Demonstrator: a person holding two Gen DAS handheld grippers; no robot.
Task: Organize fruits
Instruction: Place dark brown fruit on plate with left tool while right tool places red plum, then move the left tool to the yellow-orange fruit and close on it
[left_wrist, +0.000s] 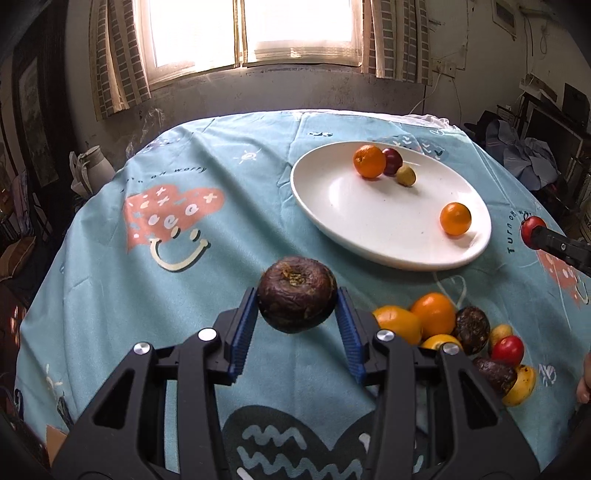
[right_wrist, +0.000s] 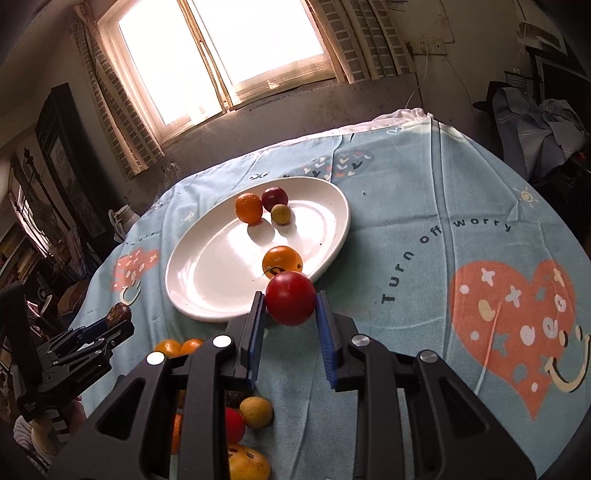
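Note:
My left gripper (left_wrist: 297, 295) is shut on a dark wrinkled passion fruit (left_wrist: 297, 293), held above the blue tablecloth. My right gripper (right_wrist: 291, 301) is shut on a red round fruit (right_wrist: 291, 302), just in front of the near rim of the white plate (right_wrist: 207, 295). In the left wrist view the right gripper (left_wrist: 532, 233) shows at the right edge with the red fruit (left_wrist: 531, 227). The white plate (left_wrist: 332, 218) holds an orange (left_wrist: 369, 161), a dark red fruit (left_wrist: 392, 160), a small yellowish fruit (left_wrist: 405, 175) and another orange (left_wrist: 455, 218). The left gripper (right_wrist: 118, 317) shows at the left in the right wrist view.
A pile of loose fruit (left_wrist: 458, 332) lies on the cloth to the right of my left gripper: oranges, passion fruits, a red one and yellow ones. The same pile (right_wrist: 240, 424) sits under my right gripper. The round table's cloth (left_wrist: 184, 295) drops off at its edges; a window is beyond.

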